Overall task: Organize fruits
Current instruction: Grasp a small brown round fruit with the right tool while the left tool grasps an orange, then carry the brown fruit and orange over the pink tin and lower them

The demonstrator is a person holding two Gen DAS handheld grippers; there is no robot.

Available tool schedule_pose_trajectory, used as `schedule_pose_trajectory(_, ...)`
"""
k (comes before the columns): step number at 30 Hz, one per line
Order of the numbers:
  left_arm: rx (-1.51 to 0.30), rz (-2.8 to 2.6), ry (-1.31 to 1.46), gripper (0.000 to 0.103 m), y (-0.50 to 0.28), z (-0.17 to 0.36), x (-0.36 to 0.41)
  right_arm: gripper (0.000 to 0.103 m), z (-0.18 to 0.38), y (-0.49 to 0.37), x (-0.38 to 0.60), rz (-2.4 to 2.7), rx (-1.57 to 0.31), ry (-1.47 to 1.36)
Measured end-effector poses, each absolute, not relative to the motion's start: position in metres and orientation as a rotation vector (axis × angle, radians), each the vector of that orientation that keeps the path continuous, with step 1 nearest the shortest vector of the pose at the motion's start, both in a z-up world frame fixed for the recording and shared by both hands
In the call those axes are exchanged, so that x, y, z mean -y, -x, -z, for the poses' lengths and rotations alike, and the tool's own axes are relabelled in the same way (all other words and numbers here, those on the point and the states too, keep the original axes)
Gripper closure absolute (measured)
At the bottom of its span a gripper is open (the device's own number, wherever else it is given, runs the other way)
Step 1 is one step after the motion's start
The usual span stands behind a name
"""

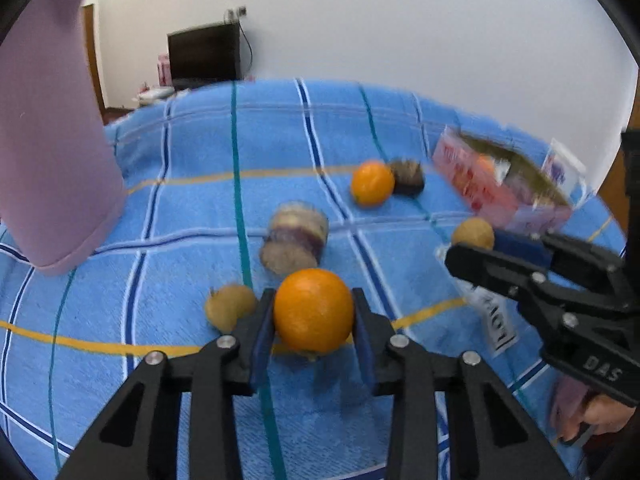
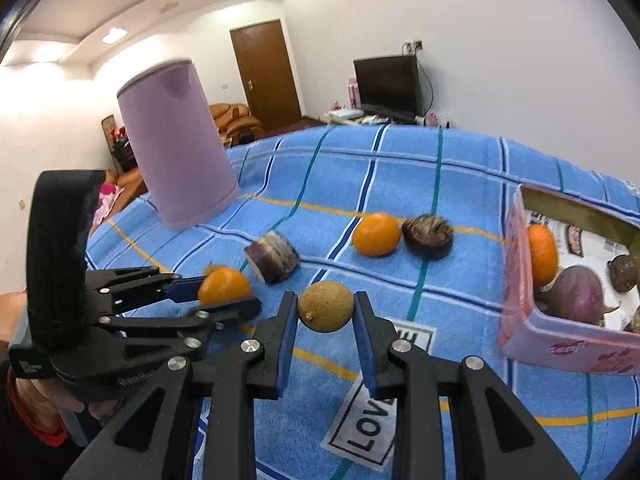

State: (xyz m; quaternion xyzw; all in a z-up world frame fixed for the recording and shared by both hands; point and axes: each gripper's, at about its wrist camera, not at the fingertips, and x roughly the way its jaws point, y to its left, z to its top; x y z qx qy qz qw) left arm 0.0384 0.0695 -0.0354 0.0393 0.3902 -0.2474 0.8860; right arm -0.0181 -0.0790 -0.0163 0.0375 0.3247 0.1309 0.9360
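My left gripper [image 1: 313, 295] is shut on an orange [image 1: 314, 314], its blue pads pressing both sides just above the blue checked cloth [image 1: 180, 200]. In the right wrist view the same left gripper [image 2: 226, 296] comes in from the left with that orange [image 2: 224, 285]. The right gripper [image 2: 326, 299] is shut on a round yellow-brown fruit [image 2: 326, 307], held over the cloth. A pink box [image 2: 516, 280] at the right holds an orange [image 2: 542, 254] and purple-brown roots [image 2: 576, 294].
On the cloth lie a second orange [image 2: 376, 234], a dark brown fruit [image 2: 428, 236], a cut purple-brown chunk [image 2: 272, 256] and a small yellow-brown fruit [image 1: 230, 306] just left of my left gripper. A tall lilac jug [image 2: 176, 140] stands at the back left.
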Motion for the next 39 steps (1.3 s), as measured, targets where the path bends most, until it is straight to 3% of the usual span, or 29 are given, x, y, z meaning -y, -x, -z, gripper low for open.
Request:
schedule_pose_trajectory(7,-0.606,0.568,-0.005,0.066,-0.023,0.007,-0.076,0.073,-0.005,0.029,0.095,-0.232,-0.536,-0.094)
schedule_pose_trajectory(13,-0.518,0.504,-0.028,0.066,-0.020,0.000,-0.075,0.073,-0.004,0.024,0.098,-0.226,-0.544,-0.112)
schedule_pose_trajectory(39,-0.525,0.336,-0.013,0.065,-0.006,0.004,-0.072,0.073,-0.008,0.040,0.093,-0.155,-0.474,0.030)
